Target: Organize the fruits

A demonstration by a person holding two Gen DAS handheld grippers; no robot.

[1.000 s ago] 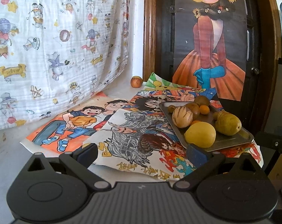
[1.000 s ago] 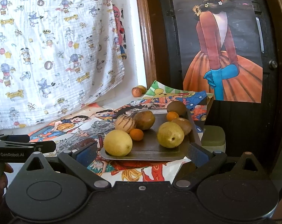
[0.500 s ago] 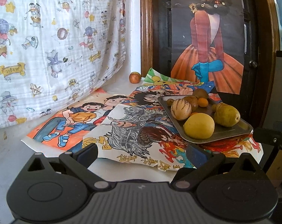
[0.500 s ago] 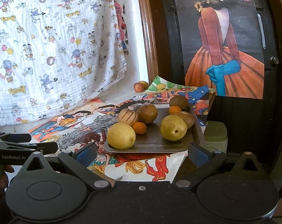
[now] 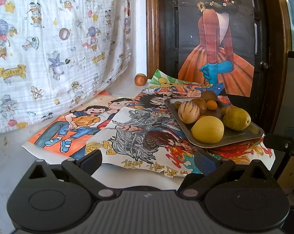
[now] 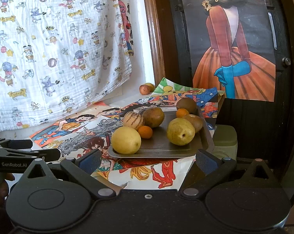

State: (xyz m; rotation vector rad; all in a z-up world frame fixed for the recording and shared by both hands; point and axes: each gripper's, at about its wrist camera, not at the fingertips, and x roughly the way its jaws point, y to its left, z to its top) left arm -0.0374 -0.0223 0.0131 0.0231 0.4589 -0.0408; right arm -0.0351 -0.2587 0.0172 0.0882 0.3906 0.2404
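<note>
A metal tray (image 6: pixel 162 150) (image 5: pixel 242 136) on the table's right side carries several fruits: a yellow lemon (image 6: pixel 126 140) (image 5: pixel 207 129), a striped melon (image 6: pixel 133 120) (image 5: pixel 188 112), a green pear (image 6: pixel 181 131) (image 5: pixel 237 119), small oranges (image 6: pixel 145 132) and brown kiwis (image 6: pixel 186 105). Two small fruits (image 6: pixel 145 89) (image 5: pixel 140 79) lie apart at the back by the wall. My right gripper (image 6: pixel 147 160) is open just short of the tray's front edge. My left gripper (image 5: pixel 149 160) is open over the drawings, left of the tray. Neither one holds anything.
Colourful drawings (image 5: pixel 127 128) cover the table under the tray. A printed white cloth (image 5: pixel 55 44) hangs at the back left. A dark door with a poster (image 6: pixel 234 48) stands behind. A green box (image 6: pixel 224 138) sits right of the tray.
Both grippers have drawn back and risen slightly, so the tray sits a little farther off in each view. Both stayed open and no fruit moved.
</note>
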